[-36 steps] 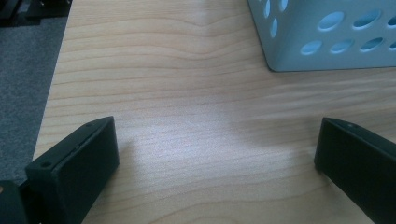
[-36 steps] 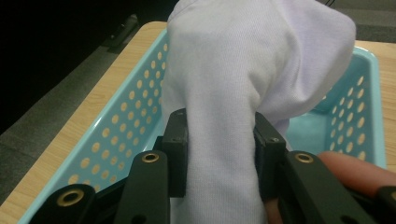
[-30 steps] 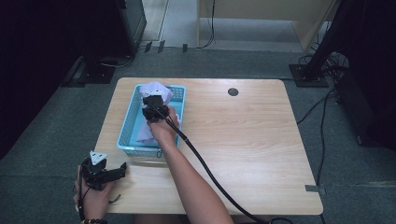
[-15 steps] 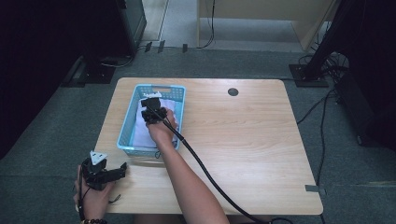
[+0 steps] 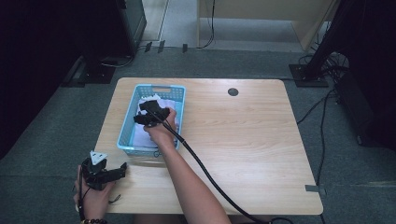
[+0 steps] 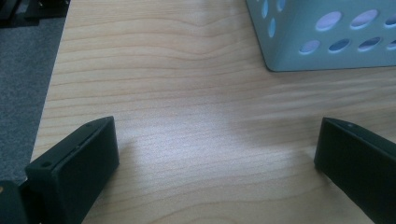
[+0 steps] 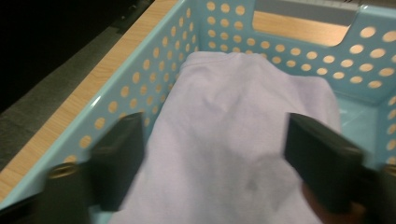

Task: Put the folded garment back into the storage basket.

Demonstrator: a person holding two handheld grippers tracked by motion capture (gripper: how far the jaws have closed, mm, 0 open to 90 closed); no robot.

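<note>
A light blue perforated basket [image 5: 161,87] stands on the left half of the wooden table [image 5: 243,140]. A pale lilac cloth [image 5: 140,135] lies loosely folded inside it. My right gripper [image 5: 148,112] hangs over the basket; its jaws have just been opening and stand open. In the right gripper view, my right gripper [image 7: 215,135] has the cloth [image 7: 224,107] lying below and between the jaws, not pressed, within the basket [image 7: 140,88]. My left gripper [image 5: 122,169] rests open at the table's front left. In the left gripper view, my left gripper [image 6: 217,135] has bare wood between its jaws and a corner of the basket [image 6: 327,46] ahead.
A round cable hole [image 5: 233,92] sits at the table's far edge. The right gripper's black cable [image 5: 210,177] trails across the table to the front edge. Grey carpet, dark equipment and floor cables surround the table.
The right hand has lowered the bunched cloth into the basket and drawn toward its near end. Its jaws, shut on the cloth before, now stand apart. The left hand has kept still.
</note>
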